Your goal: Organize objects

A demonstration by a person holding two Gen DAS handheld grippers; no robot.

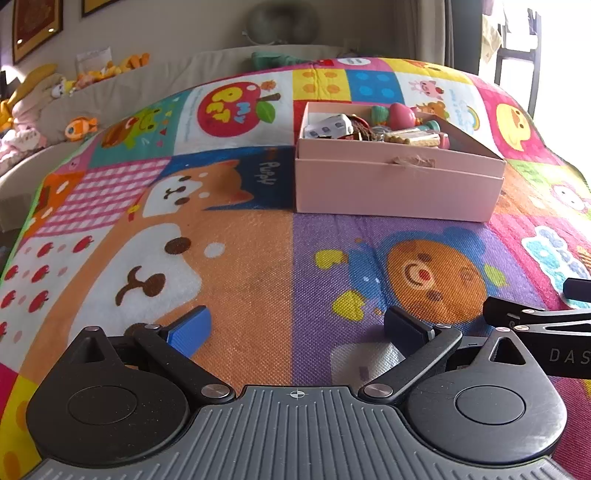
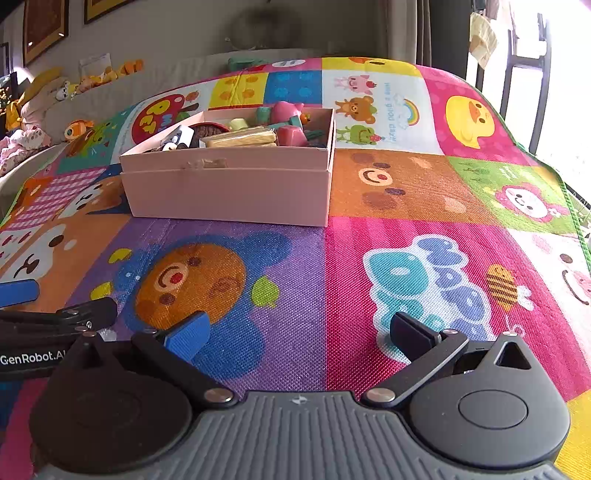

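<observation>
A pink cardboard box (image 1: 399,188) sits on the colourful play mat (image 1: 243,258), far ahead and to the right of my left gripper. It holds several small toys, among them a white toy house (image 1: 332,125) and a pink figure (image 1: 400,115). My left gripper (image 1: 295,328) is open and empty, low over the mat. In the right wrist view the same box (image 2: 229,192) lies ahead to the left, with a wrapped biscuit pack (image 2: 242,137) inside. My right gripper (image 2: 299,332) is open and empty over the mat (image 2: 369,258).
Plush toys (image 1: 79,127) lie along a beige cushion at the far left. Framed pictures (image 1: 35,26) hang on the wall. A bright window with a dark rail (image 2: 532,74) is at the right. The other gripper's fingers show at each view's edge (image 1: 535,321) (image 2: 55,314).
</observation>
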